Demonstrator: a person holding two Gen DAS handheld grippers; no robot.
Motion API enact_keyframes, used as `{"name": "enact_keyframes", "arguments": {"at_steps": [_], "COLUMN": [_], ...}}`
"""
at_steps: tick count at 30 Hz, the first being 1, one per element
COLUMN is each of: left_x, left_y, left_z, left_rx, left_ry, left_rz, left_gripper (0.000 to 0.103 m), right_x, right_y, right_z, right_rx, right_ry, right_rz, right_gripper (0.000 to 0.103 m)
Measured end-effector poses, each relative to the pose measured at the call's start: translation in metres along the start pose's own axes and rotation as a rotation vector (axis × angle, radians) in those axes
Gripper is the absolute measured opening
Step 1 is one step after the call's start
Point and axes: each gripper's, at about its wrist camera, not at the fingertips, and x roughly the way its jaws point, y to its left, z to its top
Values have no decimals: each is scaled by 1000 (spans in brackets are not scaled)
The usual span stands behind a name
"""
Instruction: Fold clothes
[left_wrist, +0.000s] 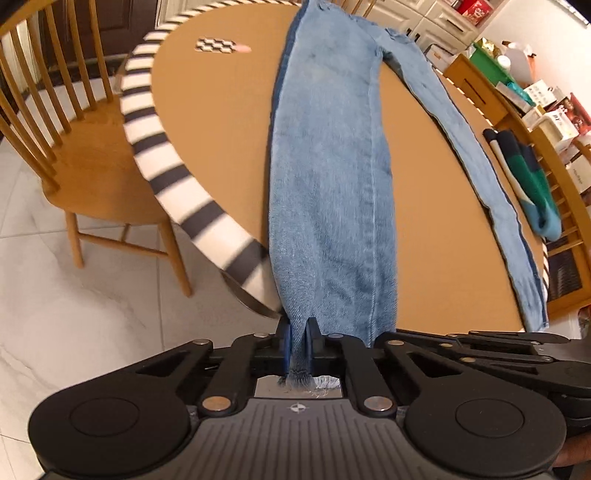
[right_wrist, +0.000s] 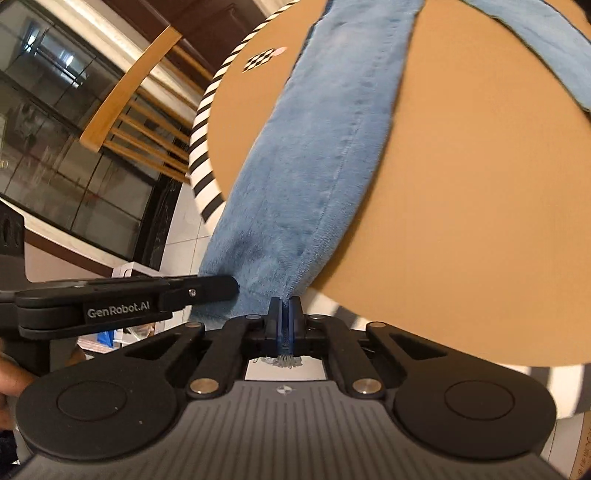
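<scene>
A pair of light blue jeans (left_wrist: 328, 166) lies lengthwise across the round brown table (left_wrist: 221, 147), its legs spread apart. One leg runs straight toward me and its frayed hem hangs past the near table edge. My left gripper (left_wrist: 298, 328) is shut on the left corner of that hem. My right gripper (right_wrist: 284, 306) is shut on the hem's other corner, with the same jeans leg (right_wrist: 314, 166) stretching away from it. The other leg (left_wrist: 480, 166) lies off to the right. The left gripper's body (right_wrist: 129, 299) shows at the left of the right wrist view.
The table has a black-and-white striped rim (left_wrist: 147, 147) and a checkered marker (left_wrist: 216, 46). A wooden chair (left_wrist: 66, 140) stands at the left on a pale tiled floor. A folded green and navy garment (left_wrist: 528, 177) lies at the table's right edge. Shelves with boxes (left_wrist: 535, 92) stand behind.
</scene>
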Motion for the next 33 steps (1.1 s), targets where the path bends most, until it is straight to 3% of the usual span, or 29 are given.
{"name": "enact_keyframes", "arguments": {"at_steps": [6, 20, 26, 30, 32, 33], "left_x": [-12, -9, -10, -33, -53, -62], "left_y": [15, 10, 11, 18, 15, 10], "left_z": [-2, -6, -10, -17, -11, -3], "left_rx": [14, 47, 67, 89, 94, 101], "left_ry": [-16, -10, 32, 45, 12, -12], "left_rz": [18, 13, 43, 58, 48, 44], "left_gripper": [8, 9, 26, 37, 43, 52], "right_x": [4, -3, 0, -17, -39, -52], "right_y": [7, -4, -7, -2, -2, -4], "right_z": [0, -6, -8, -17, -16, -13], "right_rx": [-3, 36, 61, -4, -39, -41], "right_ry": [15, 15, 57, 76, 26, -13], "right_rz": [3, -20, -26, -55, -83, -104], "right_gripper": [3, 3, 8, 10, 15, 25]}}
